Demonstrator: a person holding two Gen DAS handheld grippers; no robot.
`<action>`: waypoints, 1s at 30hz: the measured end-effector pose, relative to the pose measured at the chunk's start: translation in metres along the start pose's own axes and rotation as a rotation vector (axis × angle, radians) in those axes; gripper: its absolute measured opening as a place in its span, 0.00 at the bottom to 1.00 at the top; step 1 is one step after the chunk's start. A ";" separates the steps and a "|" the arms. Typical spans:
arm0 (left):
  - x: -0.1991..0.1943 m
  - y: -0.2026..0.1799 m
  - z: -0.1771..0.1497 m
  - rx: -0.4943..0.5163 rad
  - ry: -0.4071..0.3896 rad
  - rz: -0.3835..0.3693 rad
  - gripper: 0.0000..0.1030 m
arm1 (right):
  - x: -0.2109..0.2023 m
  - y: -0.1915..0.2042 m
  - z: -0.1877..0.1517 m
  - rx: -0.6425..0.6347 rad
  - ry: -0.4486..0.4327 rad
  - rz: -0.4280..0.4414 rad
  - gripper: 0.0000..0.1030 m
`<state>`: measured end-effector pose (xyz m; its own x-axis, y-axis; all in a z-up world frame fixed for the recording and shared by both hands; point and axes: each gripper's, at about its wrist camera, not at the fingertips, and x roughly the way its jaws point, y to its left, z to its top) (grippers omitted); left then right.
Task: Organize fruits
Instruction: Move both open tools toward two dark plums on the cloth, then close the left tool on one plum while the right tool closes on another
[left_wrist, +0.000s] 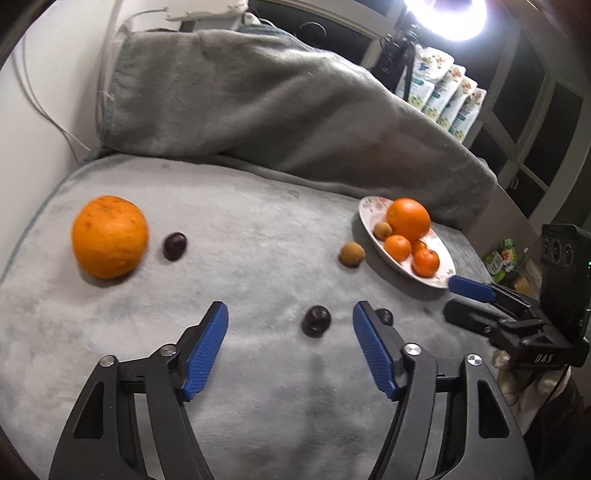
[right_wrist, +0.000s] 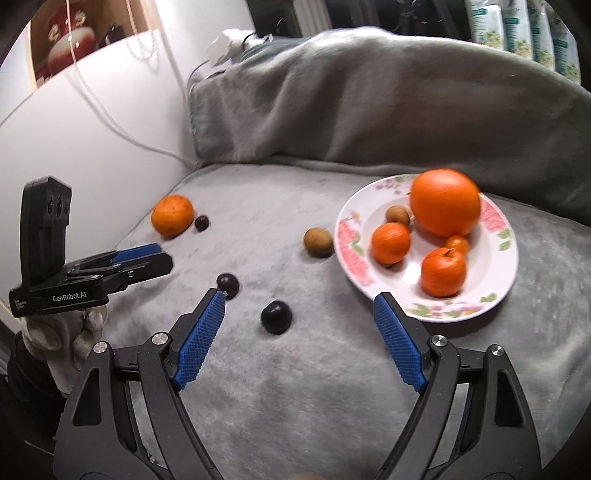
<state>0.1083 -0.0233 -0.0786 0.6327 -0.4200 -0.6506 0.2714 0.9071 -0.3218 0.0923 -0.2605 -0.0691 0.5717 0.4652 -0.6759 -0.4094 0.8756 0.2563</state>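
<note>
A floral plate (right_wrist: 495, 218) (left_wrist: 369, 218) holds a large orange (right_wrist: 445, 202) (left_wrist: 408, 218), several small mandarins and a brown fruit (right_wrist: 398, 216). Loose on the grey blanket lie a big orange (left_wrist: 109, 236) (right_wrist: 172, 215), a brown fruit (left_wrist: 352, 254) (right_wrist: 318, 242) beside the plate, and three dark plums (left_wrist: 174, 245) (left_wrist: 316, 321) (right_wrist: 276, 316). My left gripper (left_wrist: 290, 314) is open, just above the blanket, with one plum between its fingertips. My right gripper (right_wrist: 299, 301) is open and empty, another plum just ahead of it, its right finger by the plate rim.
A rumpled grey blanket fold (left_wrist: 277, 103) rises behind the fruit. White cables (right_wrist: 122, 122) run along the white wall at left. Packaged goods (left_wrist: 447, 96) stand at the back right under a bright ring light (left_wrist: 447, 14).
</note>
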 end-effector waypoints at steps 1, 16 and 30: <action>0.002 -0.003 -0.001 0.006 0.006 -0.008 0.62 | 0.004 0.003 -0.001 -0.011 0.012 0.008 0.76; 0.027 -0.018 -0.004 0.050 0.074 -0.049 0.38 | 0.040 0.020 -0.007 -0.096 0.116 0.013 0.40; 0.050 -0.018 -0.006 0.072 0.132 -0.001 0.29 | 0.056 0.018 -0.007 -0.102 0.157 -0.008 0.27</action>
<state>0.1303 -0.0611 -0.1097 0.5330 -0.4164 -0.7365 0.3265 0.9043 -0.2750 0.1114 -0.2195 -0.1069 0.4608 0.4252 -0.7790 -0.4799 0.8577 0.1843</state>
